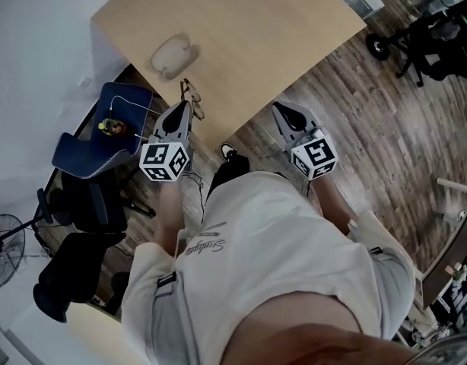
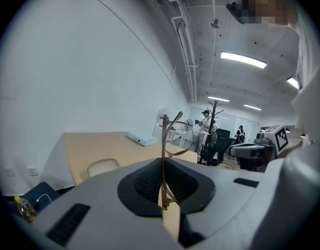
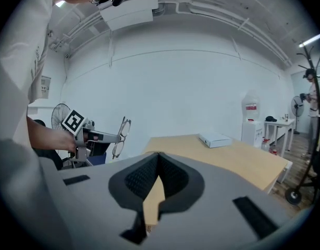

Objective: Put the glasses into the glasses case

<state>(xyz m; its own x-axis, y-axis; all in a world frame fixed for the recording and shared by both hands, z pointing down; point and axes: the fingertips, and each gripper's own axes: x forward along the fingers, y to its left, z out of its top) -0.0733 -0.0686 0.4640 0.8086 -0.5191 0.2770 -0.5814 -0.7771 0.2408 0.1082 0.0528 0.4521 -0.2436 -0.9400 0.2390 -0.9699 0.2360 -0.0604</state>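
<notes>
- My left gripper (image 1: 182, 111): jaws clamped on the glasses (image 1: 192, 97), with the frame upright above the tips, centre-left of the head view, by the table (image 1: 294, 21) edge.
- My right gripper (image 1: 282, 111): jaws pressed together, nothing between them, centre of frame, over the floor.
- The glasses case (image 1: 173, 55): on the table, upper left, apart from the glasses.

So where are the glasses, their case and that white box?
glasses (image 3: 124, 127), right gripper view, upper lens.
glasses case (image 1: 173, 55), head view, its middle.
white box (image 3: 214, 139), right gripper view, top face.
</notes>
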